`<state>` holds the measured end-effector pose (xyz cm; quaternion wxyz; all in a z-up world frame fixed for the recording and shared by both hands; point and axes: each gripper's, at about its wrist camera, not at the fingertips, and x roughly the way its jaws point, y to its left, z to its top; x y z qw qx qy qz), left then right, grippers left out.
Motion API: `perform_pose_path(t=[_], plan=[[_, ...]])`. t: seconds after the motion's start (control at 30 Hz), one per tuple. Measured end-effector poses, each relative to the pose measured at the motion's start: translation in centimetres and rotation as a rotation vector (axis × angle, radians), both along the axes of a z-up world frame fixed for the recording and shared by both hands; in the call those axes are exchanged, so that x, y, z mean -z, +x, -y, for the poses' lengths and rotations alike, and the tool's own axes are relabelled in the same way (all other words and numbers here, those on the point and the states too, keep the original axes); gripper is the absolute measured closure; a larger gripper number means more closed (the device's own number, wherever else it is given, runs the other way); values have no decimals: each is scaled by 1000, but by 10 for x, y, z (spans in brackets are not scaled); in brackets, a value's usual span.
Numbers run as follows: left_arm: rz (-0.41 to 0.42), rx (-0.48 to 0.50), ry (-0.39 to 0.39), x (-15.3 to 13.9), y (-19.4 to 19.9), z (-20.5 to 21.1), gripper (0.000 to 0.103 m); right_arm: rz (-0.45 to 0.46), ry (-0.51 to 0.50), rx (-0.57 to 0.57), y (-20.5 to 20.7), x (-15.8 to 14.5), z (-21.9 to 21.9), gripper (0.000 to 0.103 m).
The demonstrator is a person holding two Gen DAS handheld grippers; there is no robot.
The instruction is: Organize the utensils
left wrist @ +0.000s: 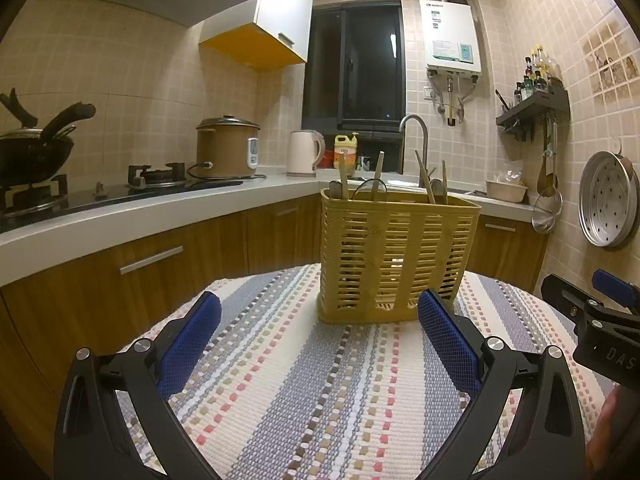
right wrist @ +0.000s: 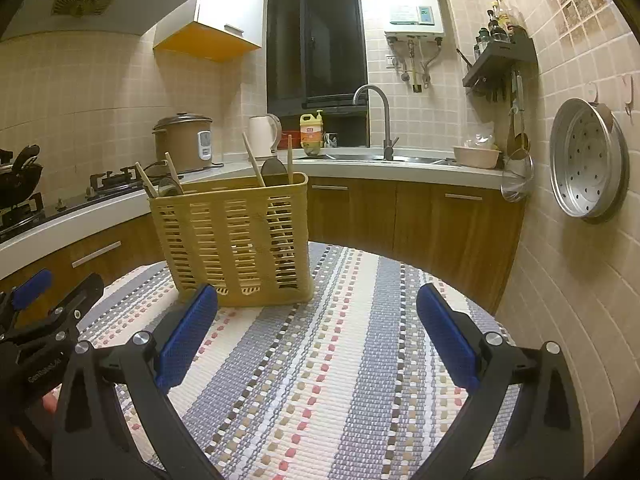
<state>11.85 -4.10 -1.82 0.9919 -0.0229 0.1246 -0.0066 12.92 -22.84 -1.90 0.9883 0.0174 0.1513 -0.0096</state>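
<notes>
Both grippers, left (left wrist: 318, 310) and right (right wrist: 316, 302), hovered spread and empty; utensils (left wrist: 378, 178) sat in the basket (left wrist: 396, 256), seemingly nothing left to grab.

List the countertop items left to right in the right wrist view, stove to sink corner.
Wok → gas burner → rice cooker → kettle → yellow detergent bottle → faucet → pink basin.

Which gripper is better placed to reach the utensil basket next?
Left, marginally: the yellow basket stands centred ahead of the open left gripper; for the open right gripper it sits off to the left.
</notes>
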Motion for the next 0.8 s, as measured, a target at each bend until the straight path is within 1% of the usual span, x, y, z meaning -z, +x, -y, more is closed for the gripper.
perform_pose_path(t=[0.8], plan=[[0, -18, 19, -1, 1, 3, 8, 14, 9, 4, -3, -1, 2, 8]])
